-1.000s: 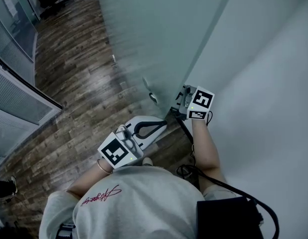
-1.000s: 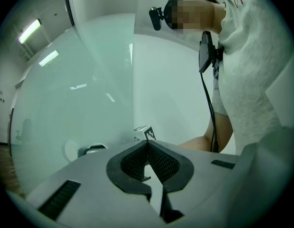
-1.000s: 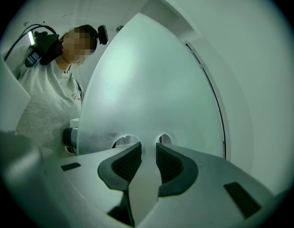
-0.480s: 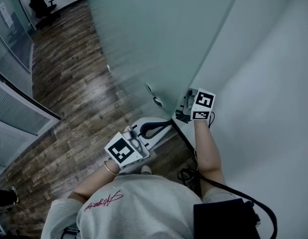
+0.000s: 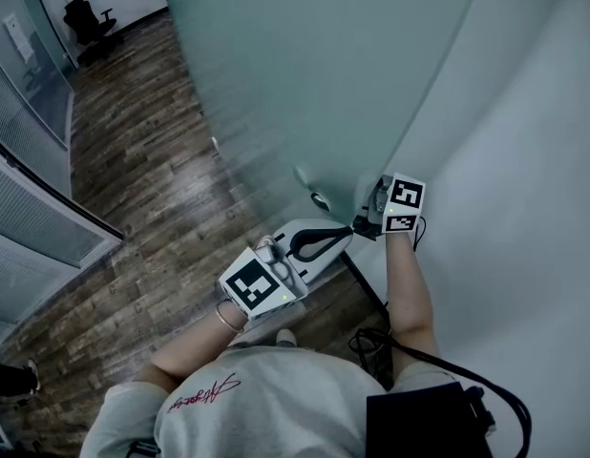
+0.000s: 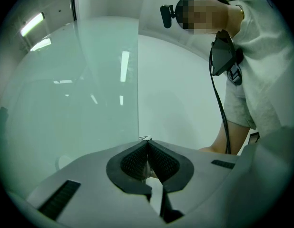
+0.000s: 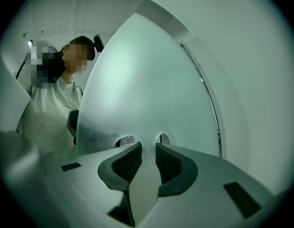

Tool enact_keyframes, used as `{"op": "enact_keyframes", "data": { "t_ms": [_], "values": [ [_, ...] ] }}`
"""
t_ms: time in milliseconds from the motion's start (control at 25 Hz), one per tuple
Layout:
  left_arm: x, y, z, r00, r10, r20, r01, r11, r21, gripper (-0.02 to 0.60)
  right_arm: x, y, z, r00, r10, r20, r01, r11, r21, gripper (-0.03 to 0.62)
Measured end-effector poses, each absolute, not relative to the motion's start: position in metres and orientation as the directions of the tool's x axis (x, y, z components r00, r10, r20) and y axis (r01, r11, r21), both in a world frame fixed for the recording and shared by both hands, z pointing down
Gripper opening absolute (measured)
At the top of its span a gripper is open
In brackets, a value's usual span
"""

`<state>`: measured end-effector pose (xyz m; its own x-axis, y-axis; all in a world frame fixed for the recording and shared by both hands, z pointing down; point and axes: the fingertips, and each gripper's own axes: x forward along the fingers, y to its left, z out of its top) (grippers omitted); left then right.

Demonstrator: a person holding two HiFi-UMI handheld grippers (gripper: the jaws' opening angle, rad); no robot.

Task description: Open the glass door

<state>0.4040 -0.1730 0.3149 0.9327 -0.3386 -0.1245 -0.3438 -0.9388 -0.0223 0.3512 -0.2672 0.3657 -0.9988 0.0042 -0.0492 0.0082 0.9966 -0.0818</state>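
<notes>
**Left tool** (image 6: 148,146): jaws closed, pads meeting at the tips, nothing made out between them. It is held just short of the door (image 5: 305,74), on the person's side, and points at the door's free edge.

**Right tool** (image 7: 147,145): jaws at a middling width, clamped on that same edge. Frosted glass fills the gap between the pads. Two round fittings (image 7: 126,140) show in the glass just beyond the pads.

**Door:** frosted glass, upright, standing at an angle to the white wall (image 5: 524,160). The wall lies to the door's right in the head view.

**Surroundings:**
- A black cable (image 5: 371,337) hangs on the wall side of the door, near the person's right arm.
- Wooden floor (image 5: 152,179) runs out to the door's left.
- Far off to the door's left, a black chair (image 5: 90,17) stands near a glazed partition (image 5: 28,36).
</notes>
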Motion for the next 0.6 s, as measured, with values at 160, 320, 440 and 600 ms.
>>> {"op": "enact_keyframes", "data": {
  "t_ms": [160, 320, 440, 600],
  "values": [
    [0.408, -0.171, 0.313, 0.941, -0.315, -0.123, -0.322, -0.946, -0.046, 0.012, 0.355, -0.269, 0.367, -0.999, 0.011, -0.040, 0.014, 0.997, -0.076, 0.100],
    [0.408, -0.171, 0.322, 0.946, -0.306, -0.109, -0.312, -0.949, -0.037, 0.012, 0.361, -0.275, 0.370, -0.999, 0.023, -0.036, 0.026, 0.997, -0.079, 0.100],
    [0.408, -0.171, 0.327, 0.948, -0.305, -0.093, -0.309, -0.950, -0.033, 0.012, 0.367, -0.280, 0.370, -0.998, 0.035, -0.047, 0.039, 0.995, -0.095, 0.100],
    [0.410, -0.172, 0.330, 0.950, -0.303, -0.078, -0.306, -0.952, -0.028, 0.012, 0.379, -0.286, 0.368, -0.998, 0.043, -0.054, 0.048, 0.993, -0.105, 0.100]
  ]
}}
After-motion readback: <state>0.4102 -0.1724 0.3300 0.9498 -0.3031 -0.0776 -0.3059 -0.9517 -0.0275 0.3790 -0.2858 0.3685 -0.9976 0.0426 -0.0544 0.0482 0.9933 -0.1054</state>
